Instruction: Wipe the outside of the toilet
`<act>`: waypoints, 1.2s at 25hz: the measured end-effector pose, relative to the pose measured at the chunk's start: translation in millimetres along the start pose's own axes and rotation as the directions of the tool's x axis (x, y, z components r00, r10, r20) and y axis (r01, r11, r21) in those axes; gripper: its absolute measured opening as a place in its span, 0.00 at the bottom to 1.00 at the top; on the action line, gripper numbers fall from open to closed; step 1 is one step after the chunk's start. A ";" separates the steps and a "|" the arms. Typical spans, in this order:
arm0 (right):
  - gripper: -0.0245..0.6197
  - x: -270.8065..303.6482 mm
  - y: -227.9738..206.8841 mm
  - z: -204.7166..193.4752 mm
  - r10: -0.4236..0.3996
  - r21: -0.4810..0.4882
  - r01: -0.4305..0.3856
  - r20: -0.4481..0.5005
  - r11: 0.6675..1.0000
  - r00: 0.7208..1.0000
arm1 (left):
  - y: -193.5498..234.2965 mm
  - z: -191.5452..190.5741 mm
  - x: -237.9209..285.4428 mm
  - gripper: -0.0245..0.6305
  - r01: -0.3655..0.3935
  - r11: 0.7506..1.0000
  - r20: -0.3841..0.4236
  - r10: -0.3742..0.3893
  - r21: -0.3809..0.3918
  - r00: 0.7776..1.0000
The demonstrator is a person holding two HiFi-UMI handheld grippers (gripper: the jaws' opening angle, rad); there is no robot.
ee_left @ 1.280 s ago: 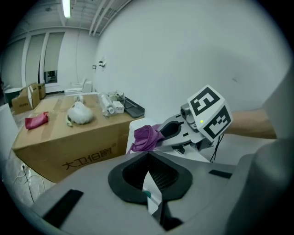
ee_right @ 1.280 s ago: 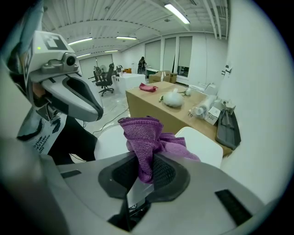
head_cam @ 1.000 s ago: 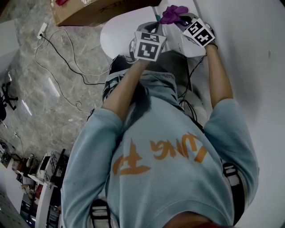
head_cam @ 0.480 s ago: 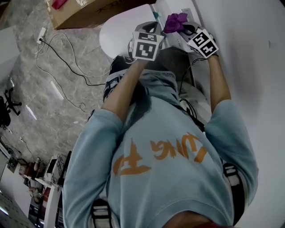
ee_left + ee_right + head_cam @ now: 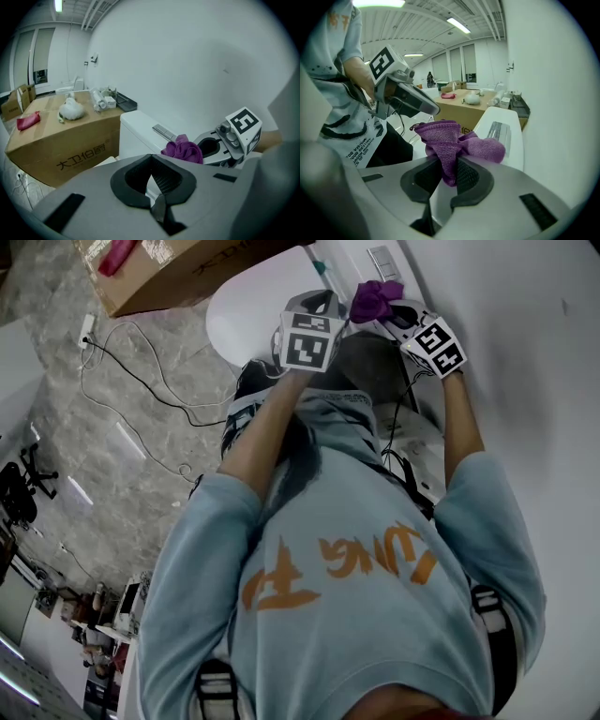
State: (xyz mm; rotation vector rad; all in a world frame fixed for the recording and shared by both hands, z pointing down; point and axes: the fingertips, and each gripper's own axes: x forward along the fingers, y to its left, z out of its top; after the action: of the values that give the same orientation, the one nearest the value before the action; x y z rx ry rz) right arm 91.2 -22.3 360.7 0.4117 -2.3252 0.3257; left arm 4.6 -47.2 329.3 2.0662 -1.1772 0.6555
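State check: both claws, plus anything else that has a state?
left claw: shut, empty
right claw: shut on purple cloth
purple cloth: bunched up, pinched
toilet lid: down
cardboard box: closed, stuff on top

Purple cloth (image 5: 454, 140), white toilet (image 5: 136, 130), brown box (image 5: 61, 140), pale-blue sweatshirt (image 5: 347, 502) with orange lettering (image 5: 278, 582), grey-veined floor (image 5: 141, 427).

Open workshop hall: strip-lit ceiling (image 5: 419, 44), cardboard box (image 5: 70, 140), floor cables (image 5: 141, 382).
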 end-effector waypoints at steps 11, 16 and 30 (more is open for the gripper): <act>0.15 -34.9 18.5 -36.9 -0.096 0.208 0.076 0.084 0.975 0.992 | -19.2 -10.0 9.6 0.08 0.045 0.998 -0.035 -0.044 0.048 0.998; 0.15 -42.1 27.9 -44.5 -0.149 0.281 0.116 0.100 0.953 0.984 | -23.4 -12.3 8.3 0.08 0.066 0.995 -0.054 -0.062 0.080 0.997; 0.15 -5.5 67.7 3.7 -0.283 0.547 0.104 0.254 0.831 0.925 | 45.4 -15.8 -2.7 0.07 0.083 0.997 -0.006 -0.083 -0.011 0.997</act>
State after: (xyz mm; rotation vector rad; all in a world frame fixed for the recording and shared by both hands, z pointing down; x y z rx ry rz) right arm 66.6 39.5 346.7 1.0406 -2.4558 0.8582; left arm -38.0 -50.9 351.3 2.0900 -1.0832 0.6147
